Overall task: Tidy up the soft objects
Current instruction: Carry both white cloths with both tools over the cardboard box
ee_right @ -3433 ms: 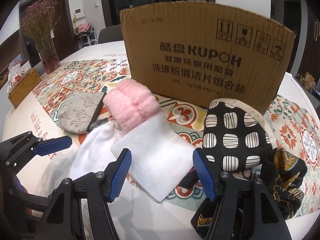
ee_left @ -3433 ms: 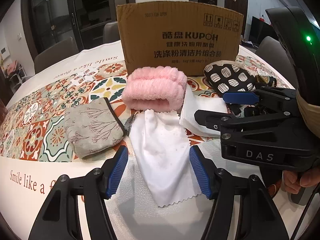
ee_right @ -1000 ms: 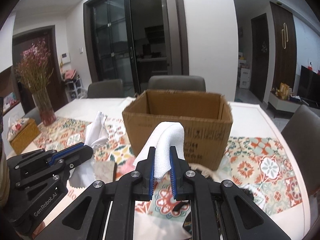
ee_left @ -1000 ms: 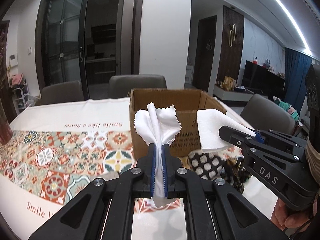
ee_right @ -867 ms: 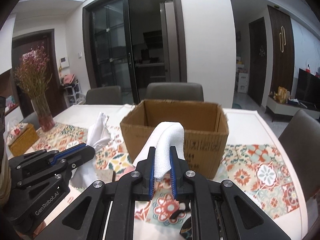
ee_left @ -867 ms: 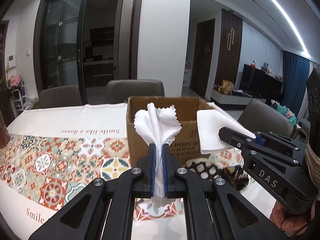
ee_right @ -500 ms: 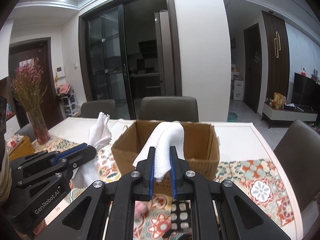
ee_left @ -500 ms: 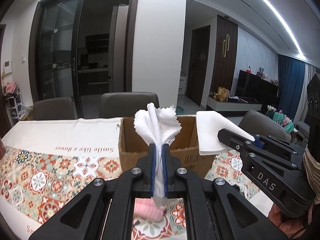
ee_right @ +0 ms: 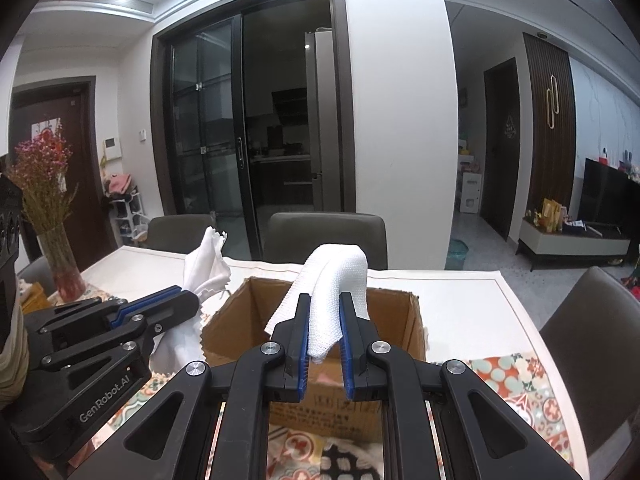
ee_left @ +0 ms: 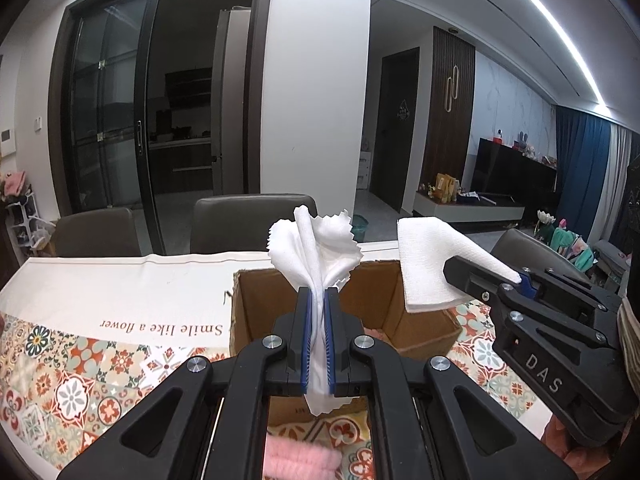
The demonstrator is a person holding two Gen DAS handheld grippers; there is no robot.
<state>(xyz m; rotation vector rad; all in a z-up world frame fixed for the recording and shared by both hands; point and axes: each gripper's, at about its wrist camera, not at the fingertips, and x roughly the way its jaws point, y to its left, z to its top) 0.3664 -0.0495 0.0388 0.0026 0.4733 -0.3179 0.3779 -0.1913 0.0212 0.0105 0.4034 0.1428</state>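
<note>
My left gripper [ee_left: 317, 300] is shut on a thin white cloth with zigzag edges [ee_left: 316, 248], held up in front of the open cardboard box [ee_left: 256, 320]. My right gripper [ee_right: 323, 308] is shut on a folded white woven towel [ee_right: 334, 276], also raised over the box [ee_right: 224, 332]. In the left wrist view the right gripper [ee_left: 516, 280] carries the towel [ee_left: 428, 268] above the box's right side. From the right wrist, the left gripper [ee_right: 184, 300] shows with the thin cloth [ee_right: 206, 264] at the box's left edge. A pink fluffy towel [ee_left: 300, 456] lies on the table below.
The table has a patterned tile cloth [ee_left: 80, 380] with a white border. A black-and-white patterned pouch [ee_right: 348, 460] lies in front of the box. Grey chairs [ee_right: 326, 236] stand behind the table. A vase of dried flowers [ee_right: 52, 216] stands at far left.
Both grippers rose and moved forward toward the box with their cloths still clamped. The box's open top now shows beneath them, and the pouch and pink towel have slid to the bottom edge.
</note>
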